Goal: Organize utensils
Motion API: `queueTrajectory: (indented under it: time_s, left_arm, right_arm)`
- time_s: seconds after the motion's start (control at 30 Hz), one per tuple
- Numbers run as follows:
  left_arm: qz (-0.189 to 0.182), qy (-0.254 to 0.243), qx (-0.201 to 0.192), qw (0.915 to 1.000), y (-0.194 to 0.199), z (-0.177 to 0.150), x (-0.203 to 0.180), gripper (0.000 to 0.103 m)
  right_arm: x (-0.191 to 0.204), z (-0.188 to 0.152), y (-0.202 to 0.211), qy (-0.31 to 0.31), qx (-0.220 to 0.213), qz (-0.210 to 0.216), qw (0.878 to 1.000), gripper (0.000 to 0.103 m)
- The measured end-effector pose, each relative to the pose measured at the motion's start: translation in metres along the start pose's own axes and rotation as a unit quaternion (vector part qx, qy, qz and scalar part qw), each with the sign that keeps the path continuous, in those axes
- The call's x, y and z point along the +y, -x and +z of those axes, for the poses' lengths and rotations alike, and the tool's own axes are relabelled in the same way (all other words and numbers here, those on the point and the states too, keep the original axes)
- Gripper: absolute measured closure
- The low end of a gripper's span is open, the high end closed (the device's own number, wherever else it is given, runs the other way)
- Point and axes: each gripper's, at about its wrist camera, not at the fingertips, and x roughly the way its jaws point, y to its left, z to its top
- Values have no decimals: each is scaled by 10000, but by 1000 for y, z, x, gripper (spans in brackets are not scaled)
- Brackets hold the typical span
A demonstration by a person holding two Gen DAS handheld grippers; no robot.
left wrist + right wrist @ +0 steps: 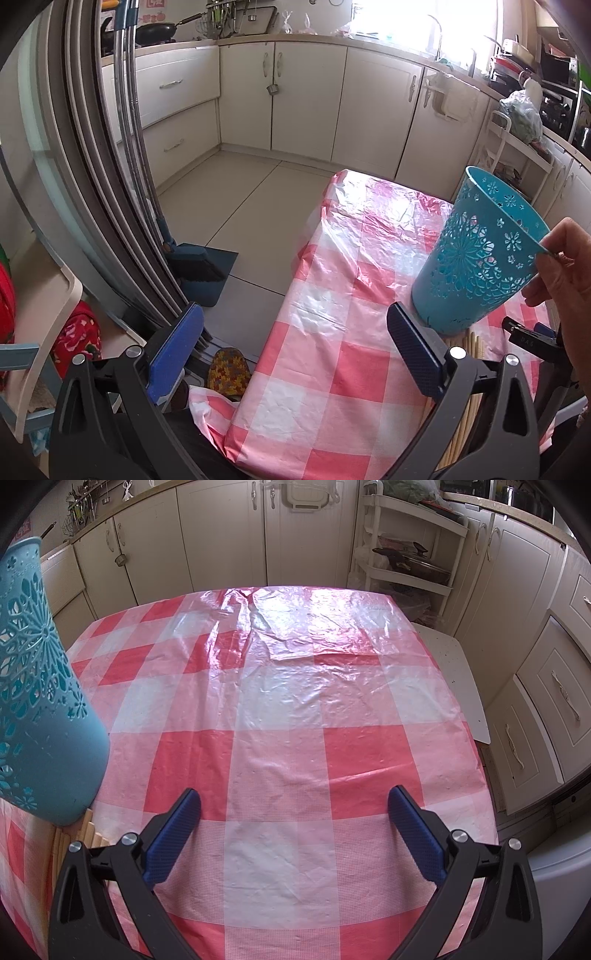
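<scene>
Both grippers, left [295,354] and right [294,836], spread wide, empty; blue holder [476,251] right of left fingers

A table [469,686] carries a pink-and-white checked plastic tablecloth [280,746], wrinkled at its far end. At the near left, a teal perforated utensil holder [476,254] sits tilted beside pale wooden chopsticks [92,832]

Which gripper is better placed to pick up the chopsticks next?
Left, probably. The chopsticks lie just past its right finger, under the tilted blue holder that a hand steadies. The right gripper faces bare tablecloth. Both jaws open, empty.
</scene>
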Motion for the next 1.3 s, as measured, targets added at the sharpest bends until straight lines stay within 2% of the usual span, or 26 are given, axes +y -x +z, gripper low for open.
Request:
queueTrajectory:
  time_s: [0.37, 0.67, 0.9, 1.1, 1.3]
  left_arm:
    - [-25, -170, 50, 9998, -2, -3, -8, 7]
    - [60, -735, 195, 9971, -6, -9, -29, 7]
    - [105, -811, 67, 9966, -2, -15, -36, 7]
    - [21, -898, 215, 9957, -8, -17, -43, 7]
    - [-186, -825, 805, 9932, -28, -20, -41, 8]
  right_arm:
    - [0, 0, 0, -1, 2, 0, 10000, 7]
    - [0, 0, 0, -1, 3, 1, 10000, 6]
    - [0, 0, 0, -1, 4, 1, 10000, 7]
    - [0, 0, 0, -1, 4, 2, 10000, 7]
    - [0, 0, 0, 2, 7, 1, 10000, 7]
